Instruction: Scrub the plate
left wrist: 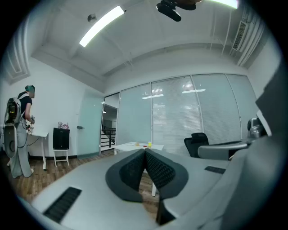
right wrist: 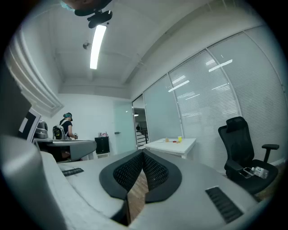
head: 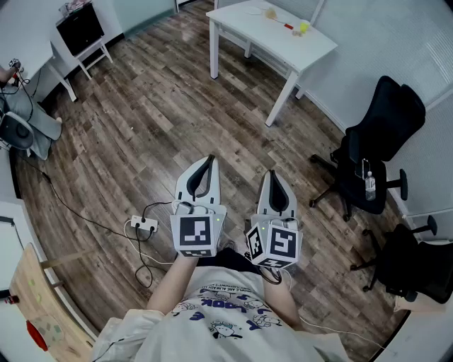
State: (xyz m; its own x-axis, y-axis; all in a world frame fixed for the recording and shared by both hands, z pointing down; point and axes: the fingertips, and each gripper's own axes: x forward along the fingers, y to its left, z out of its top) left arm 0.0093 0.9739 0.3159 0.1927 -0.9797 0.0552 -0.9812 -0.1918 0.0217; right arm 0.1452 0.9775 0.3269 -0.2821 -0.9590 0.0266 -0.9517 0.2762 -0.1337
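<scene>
Chair [head: 382,120] sitting right of table [head: 248,21], bottle [head: 369,185] resting on its seat. Power strip [head: 144,225] lying left of table, nearer. Left gripper [head: 210,159], right gripper [head: 272,174] hanging side by side before table.

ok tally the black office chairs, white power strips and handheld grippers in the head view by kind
black office chairs: 2
white power strip: 1
grey two-jaw grippers: 2, the left gripper and the right gripper
total: 5
</scene>
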